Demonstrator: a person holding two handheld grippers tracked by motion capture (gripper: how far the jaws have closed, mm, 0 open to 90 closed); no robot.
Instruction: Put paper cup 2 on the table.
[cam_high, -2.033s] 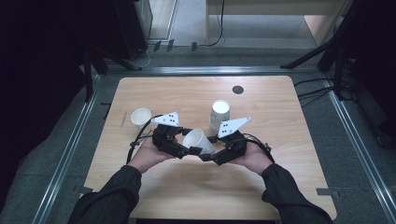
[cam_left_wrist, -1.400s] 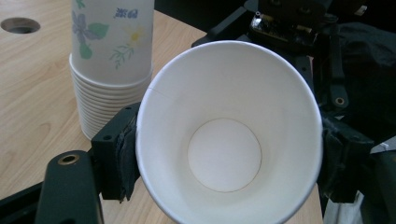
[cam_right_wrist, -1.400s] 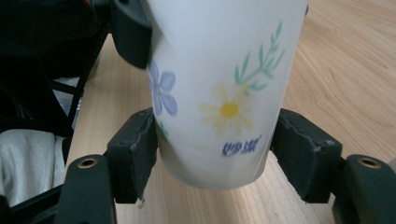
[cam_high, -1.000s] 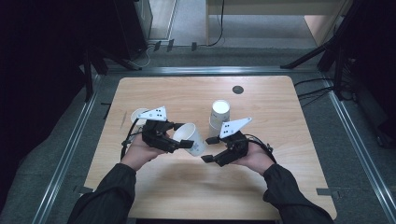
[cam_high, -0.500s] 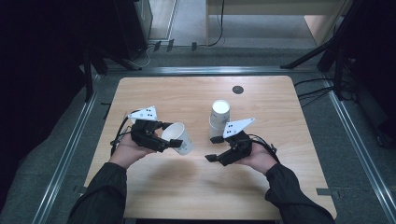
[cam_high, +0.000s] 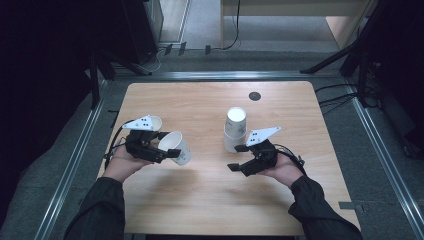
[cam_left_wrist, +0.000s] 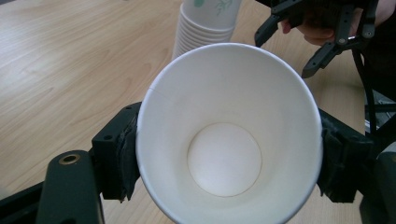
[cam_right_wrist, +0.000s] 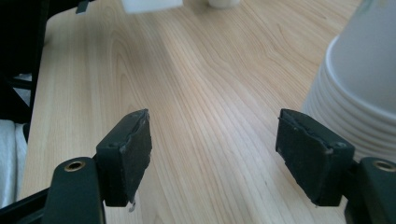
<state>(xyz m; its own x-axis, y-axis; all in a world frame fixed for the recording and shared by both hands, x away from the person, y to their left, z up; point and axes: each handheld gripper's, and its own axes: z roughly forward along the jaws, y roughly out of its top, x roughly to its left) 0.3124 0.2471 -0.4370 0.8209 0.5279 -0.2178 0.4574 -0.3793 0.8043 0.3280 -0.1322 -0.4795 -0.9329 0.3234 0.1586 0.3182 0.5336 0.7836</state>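
My left gripper (cam_high: 167, 150) is shut on a white paper cup (cam_high: 176, 147), held tilted above the left part of the table. In the left gripper view the cup (cam_left_wrist: 224, 154) turns its open mouth to the camera, and the pads press on both sides of its wall. An upside-down stack of white paper cups (cam_high: 234, 129) stands near the table's middle. Just right of and below it, my right gripper (cam_high: 235, 158) is open with nothing between its jaws. The right gripper view has the stack (cam_right_wrist: 359, 84) beside the right jaw.
A single upright cup (cam_high: 154, 121) stands on the wooden table (cam_high: 210, 200) just behind my left gripper. A round black grommet (cam_high: 255, 96) sits near the far edge. Metal rails and dark floor surround the table.
The left gripper has carried the cup leftward, away from the right gripper. The right gripper has let go of it, stands open and has shifted slightly right.
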